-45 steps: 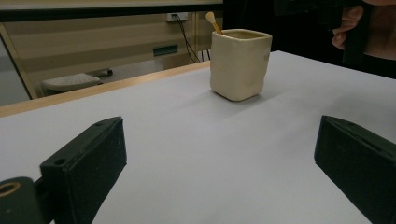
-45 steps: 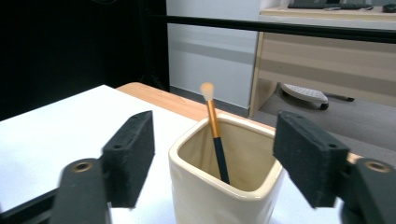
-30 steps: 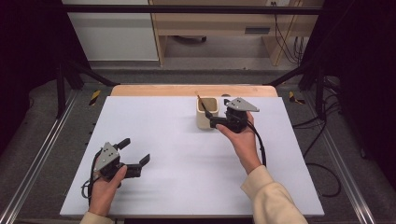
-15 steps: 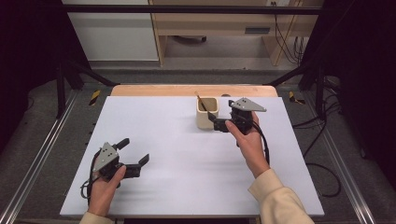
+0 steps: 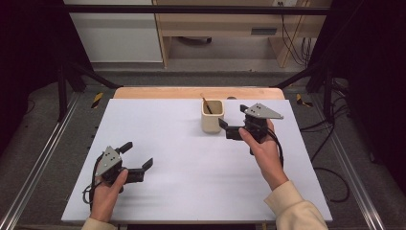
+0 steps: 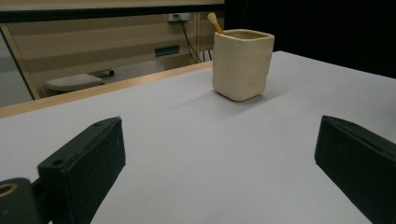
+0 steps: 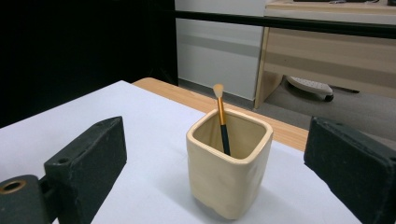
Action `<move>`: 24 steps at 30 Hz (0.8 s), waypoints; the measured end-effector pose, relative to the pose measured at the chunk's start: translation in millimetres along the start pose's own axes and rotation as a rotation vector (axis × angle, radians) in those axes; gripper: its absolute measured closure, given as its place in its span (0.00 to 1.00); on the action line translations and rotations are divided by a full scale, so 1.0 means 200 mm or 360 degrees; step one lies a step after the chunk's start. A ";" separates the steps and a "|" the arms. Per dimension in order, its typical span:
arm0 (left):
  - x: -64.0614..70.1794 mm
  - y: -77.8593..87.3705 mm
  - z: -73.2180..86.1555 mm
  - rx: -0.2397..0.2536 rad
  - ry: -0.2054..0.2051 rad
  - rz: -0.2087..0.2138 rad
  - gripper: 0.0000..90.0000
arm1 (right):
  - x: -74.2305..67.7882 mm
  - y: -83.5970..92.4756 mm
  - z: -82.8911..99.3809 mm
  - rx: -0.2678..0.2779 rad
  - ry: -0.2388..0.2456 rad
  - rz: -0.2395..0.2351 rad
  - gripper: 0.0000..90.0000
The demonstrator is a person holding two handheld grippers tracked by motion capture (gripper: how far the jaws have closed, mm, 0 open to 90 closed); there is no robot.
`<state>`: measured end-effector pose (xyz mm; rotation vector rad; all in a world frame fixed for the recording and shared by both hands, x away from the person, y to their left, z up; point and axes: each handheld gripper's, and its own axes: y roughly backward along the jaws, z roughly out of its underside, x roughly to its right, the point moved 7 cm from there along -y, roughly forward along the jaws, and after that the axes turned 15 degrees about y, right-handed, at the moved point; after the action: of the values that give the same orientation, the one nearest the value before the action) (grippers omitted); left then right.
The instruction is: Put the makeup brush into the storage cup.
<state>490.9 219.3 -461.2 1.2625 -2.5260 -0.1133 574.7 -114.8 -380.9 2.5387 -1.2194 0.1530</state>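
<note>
one cream cup (image 5: 212,117) holding one brush (image 5: 207,105) — right gripper (image 5: 233,122) at its 3 o'clock, jaws just spread, empty; left gripper (image 5: 138,157) at 7 o'clock — released.

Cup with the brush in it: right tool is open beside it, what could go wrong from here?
1. The right tool sits close beside the cup; a sideways sweep could knock the cup over.
2. The brush leans loosely against the rim, so a bump might tip it out.
</note>
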 end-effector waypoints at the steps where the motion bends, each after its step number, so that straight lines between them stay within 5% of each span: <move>1: 0.00 0.00 0.00 -0.0001 0.0002 0.0000 0.01 | 0.00 0.02 0.00 0.0004 0.0012 0.0004 0.07; 24: 0.01 0.00 0.00 -0.0002 -0.0010 0.0010 0.01 | 0.06 0.20 0.08 0.0015 0.0045 0.0074 0.07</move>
<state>490.2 218.4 -461.1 1.2553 -2.5345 -0.1174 550.5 -153.1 -384.1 2.5085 -1.2703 0.2053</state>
